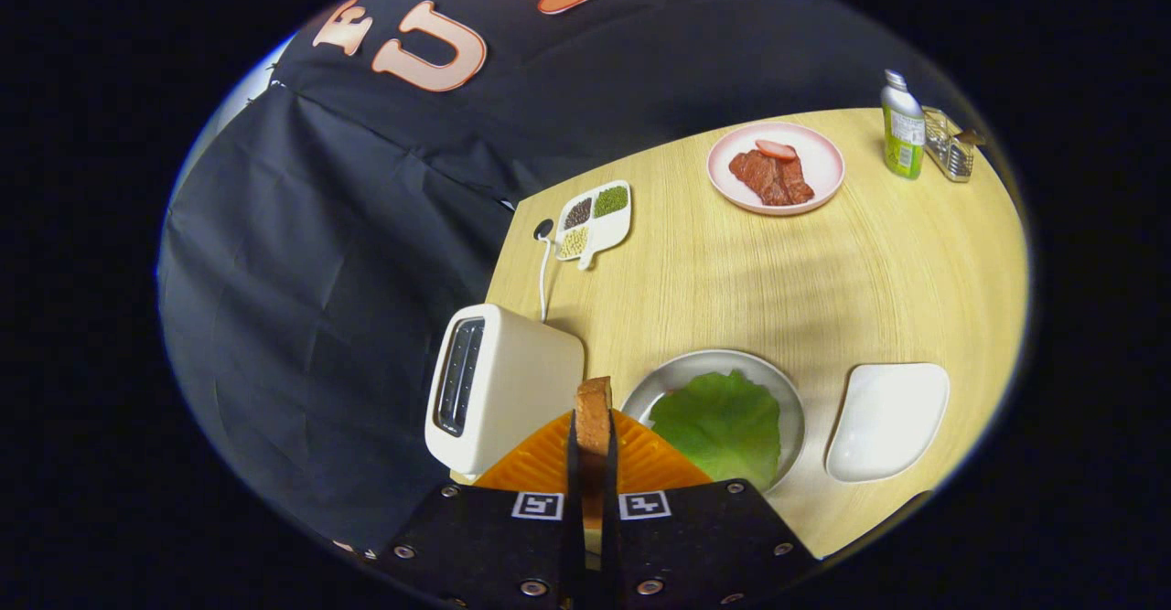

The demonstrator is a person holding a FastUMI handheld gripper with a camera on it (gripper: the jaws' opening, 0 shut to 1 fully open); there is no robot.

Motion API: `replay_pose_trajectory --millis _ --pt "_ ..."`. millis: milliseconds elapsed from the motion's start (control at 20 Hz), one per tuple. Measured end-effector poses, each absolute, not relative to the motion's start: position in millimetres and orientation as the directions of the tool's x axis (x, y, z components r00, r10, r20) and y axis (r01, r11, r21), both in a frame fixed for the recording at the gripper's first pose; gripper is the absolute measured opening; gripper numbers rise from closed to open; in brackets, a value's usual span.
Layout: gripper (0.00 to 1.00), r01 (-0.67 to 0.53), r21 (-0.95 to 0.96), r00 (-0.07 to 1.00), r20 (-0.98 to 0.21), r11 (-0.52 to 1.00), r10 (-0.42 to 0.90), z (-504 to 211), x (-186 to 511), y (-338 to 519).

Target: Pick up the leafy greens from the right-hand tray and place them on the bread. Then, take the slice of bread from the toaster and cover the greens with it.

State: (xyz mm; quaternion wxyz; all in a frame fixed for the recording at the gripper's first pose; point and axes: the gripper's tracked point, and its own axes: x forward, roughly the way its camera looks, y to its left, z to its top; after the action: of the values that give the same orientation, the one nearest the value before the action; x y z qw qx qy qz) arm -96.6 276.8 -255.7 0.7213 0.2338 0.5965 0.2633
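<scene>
The gripper pinches a slice of bread upright on edge between both fingers, clear of the toaster at the tabletop's near-left edge, likely so it can be laid over the lettuce leaf in the metal plate just beside.

colours on the table

golden-brown bread slice, cream-white toaster with dark slots. bright green leaf on a silver plate. white tray, pink plate with red-brown meat, pale wood-grain table.
</scene>
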Motion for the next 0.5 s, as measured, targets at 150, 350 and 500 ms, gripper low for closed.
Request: replay_pose_trajectory --millis 150,350,500 --pt "0.08 -0.068 0.665 0.128 -0.734 0.744 0.667 -285 -105 269" --pt "0.08 -0.057 0.665 0.119 -0.736 0.745 0.666 -316 -113 258" --pt "0.09 -0.07 0.614 0.155 -0.772 0.786 0.617 -342 -106 239"
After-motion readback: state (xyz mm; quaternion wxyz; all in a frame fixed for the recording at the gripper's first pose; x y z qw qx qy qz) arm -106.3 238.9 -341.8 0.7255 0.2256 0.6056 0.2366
